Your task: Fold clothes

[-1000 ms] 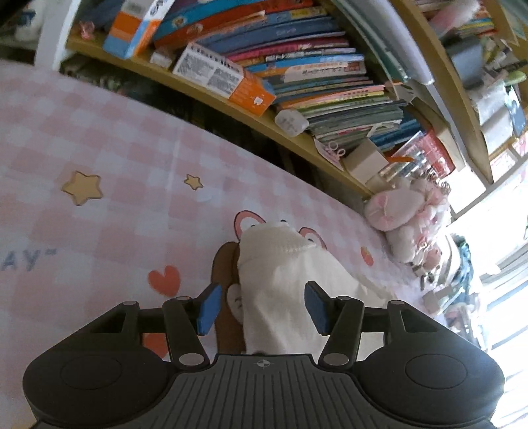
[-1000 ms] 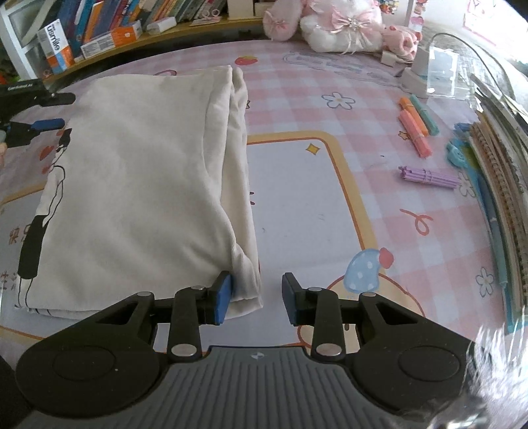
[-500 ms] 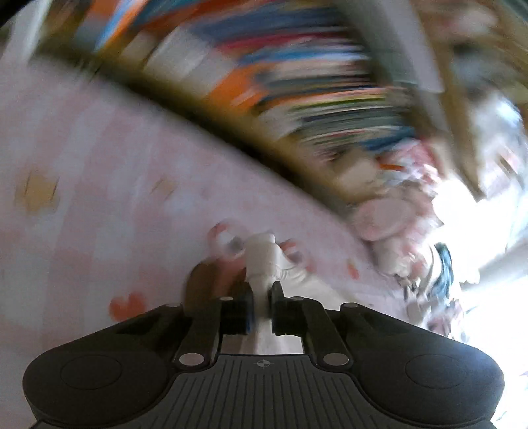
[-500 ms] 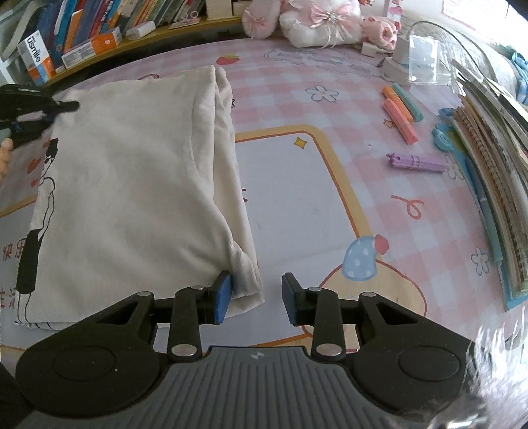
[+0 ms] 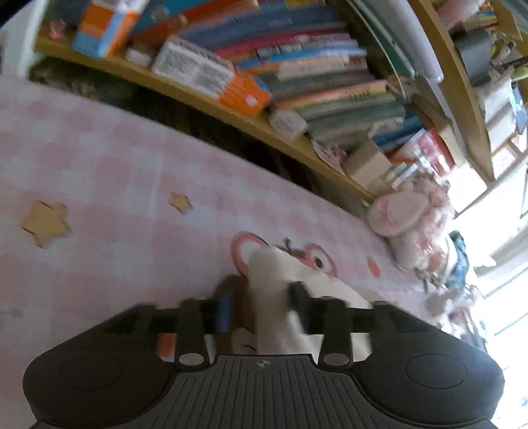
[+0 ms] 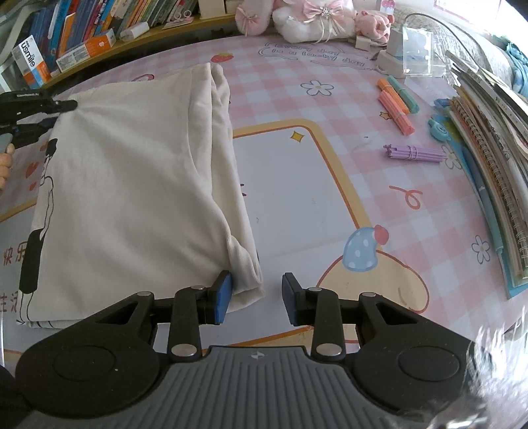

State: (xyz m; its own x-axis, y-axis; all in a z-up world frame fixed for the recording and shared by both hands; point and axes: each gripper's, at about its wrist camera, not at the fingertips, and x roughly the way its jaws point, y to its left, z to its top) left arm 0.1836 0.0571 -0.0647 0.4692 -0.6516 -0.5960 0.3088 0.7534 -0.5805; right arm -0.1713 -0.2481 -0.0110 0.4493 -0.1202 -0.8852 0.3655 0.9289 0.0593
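Note:
A cream T-shirt (image 6: 132, 178) with a black cartoon print along its left edge lies folded on the pink checked mat (image 6: 297, 184). My right gripper (image 6: 255, 293) stands open at its near right corner. The cloth's folded corner lies between the jaws, against the left pad (image 6: 222, 293), and clear of the right one. My left gripper (image 5: 260, 305) is at the shirt's far left corner (image 5: 267, 274). Its jaws are opening with a ridge of cloth between them. In the right wrist view the left gripper (image 6: 61, 114) shows at the left edge, beside a person's fingers (image 6: 5, 161).
A bookshelf (image 5: 297, 82) packed with books and boxes runs along the mat's far side. Plush toys (image 6: 307, 16) sit at the back. Bundles of coloured sticks (image 6: 396, 105), a clear stand (image 6: 412, 52) and stacked notebooks (image 6: 488, 148) lie to the right.
Half a second ago the left gripper's jaws were shut on the cloth ridge. Now they stand apart again around it. The right gripper has kept its place and width.

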